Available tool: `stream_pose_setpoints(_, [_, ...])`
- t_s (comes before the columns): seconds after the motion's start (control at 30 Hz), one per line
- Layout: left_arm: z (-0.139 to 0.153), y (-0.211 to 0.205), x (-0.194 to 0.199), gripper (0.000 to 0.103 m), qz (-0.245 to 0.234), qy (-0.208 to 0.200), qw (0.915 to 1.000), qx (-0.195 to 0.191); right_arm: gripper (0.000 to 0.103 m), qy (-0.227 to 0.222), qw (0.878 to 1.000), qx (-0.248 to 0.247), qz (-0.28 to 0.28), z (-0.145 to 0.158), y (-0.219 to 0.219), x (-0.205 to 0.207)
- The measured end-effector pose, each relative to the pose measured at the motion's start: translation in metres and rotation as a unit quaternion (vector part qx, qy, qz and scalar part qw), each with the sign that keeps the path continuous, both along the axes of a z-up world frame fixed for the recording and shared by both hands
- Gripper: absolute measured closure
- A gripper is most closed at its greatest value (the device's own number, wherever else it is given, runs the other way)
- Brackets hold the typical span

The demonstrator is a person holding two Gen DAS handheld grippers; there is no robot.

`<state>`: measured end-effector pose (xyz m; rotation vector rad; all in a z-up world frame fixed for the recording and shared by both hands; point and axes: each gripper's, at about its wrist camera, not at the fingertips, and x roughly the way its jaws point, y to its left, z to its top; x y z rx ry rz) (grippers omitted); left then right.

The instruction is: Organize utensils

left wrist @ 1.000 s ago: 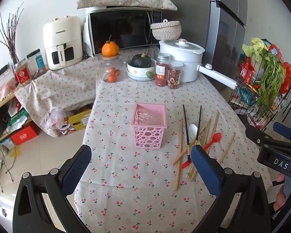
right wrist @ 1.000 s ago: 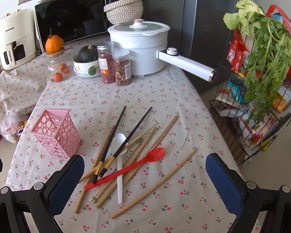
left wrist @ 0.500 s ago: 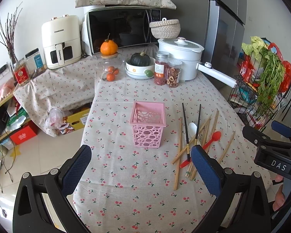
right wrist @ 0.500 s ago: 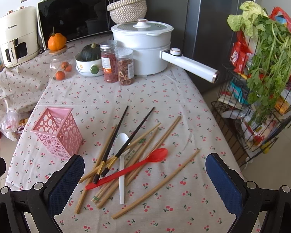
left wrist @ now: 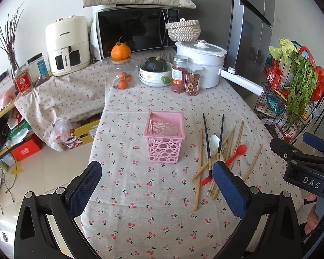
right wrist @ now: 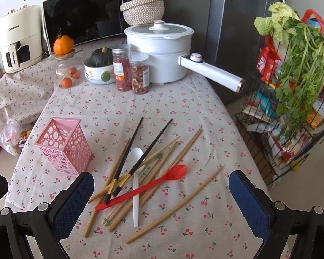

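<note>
A pink perforated utensil holder (left wrist: 164,139) (right wrist: 63,146) stands upright and empty on the cherry-print tablecloth. To its right lies a loose pile: several bamboo chopsticks (right wrist: 175,205), two black chopsticks (right wrist: 127,157), a white spoon (right wrist: 136,185) and a red spoon (right wrist: 144,188). The pile also shows in the left wrist view (left wrist: 218,151). My left gripper (left wrist: 157,185) is open and empty, in front of the holder. My right gripper (right wrist: 162,198) is open and empty, hovering above the near part of the pile. The right gripper's body shows at the right of the left wrist view (left wrist: 304,164).
At the table's back stand a white pot (right wrist: 159,49) with a long handle, two spice jars (right wrist: 131,71), a bowl with a squash (right wrist: 97,69) and a glass jar (right wrist: 64,71). A wire rack with greens (right wrist: 291,86) stands right of the table.
Both grippers have drawn slightly back and higher; the table sits a little lower in both views. Nothing on the table has moved.
</note>
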<state>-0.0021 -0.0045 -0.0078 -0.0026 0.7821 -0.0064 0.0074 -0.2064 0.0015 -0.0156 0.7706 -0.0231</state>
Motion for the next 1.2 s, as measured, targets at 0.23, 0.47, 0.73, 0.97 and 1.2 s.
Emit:
stream_pose_setpoints(0.23, [-0.0005,-0.0014,0.0022,0.000,0.000,0.000,1.0000,0.002,0.000,-0.004,1.000,0.003,-0.005,0.0024,-0.0039,-0.0008])
stream_pose_setpoints(0.47, [-0.0023,-0.0005,-0.0001,0.000,0.002,0.000,1.0000,0.002,0.000,-0.003,1.000,0.002,-0.005,0.0020,-0.0038,-0.0005])
stream_pose_setpoints(0.73, [-0.0023,0.0000,-0.0007,0.000,0.001,-0.001,1.0000,0.002,0.000,-0.002,1.000,0.001,-0.005,0.0017,-0.0044,-0.0002])
stream_pose_setpoints(0.97, [-0.0042,0.0014,-0.0008,0.000,0.002,-0.003,1.0000,0.004,0.000,-0.001,1.000,-0.002,-0.001,0.0007,-0.0022,-0.0009])
stream_pose_setpoints(1.2, [-0.0026,0.0054,-0.0020,0.000,0.003,-0.004,1.0000,0.004,0.000,-0.001,1.000,-0.003,-0.002,0.0002,-0.0022,-0.0005])
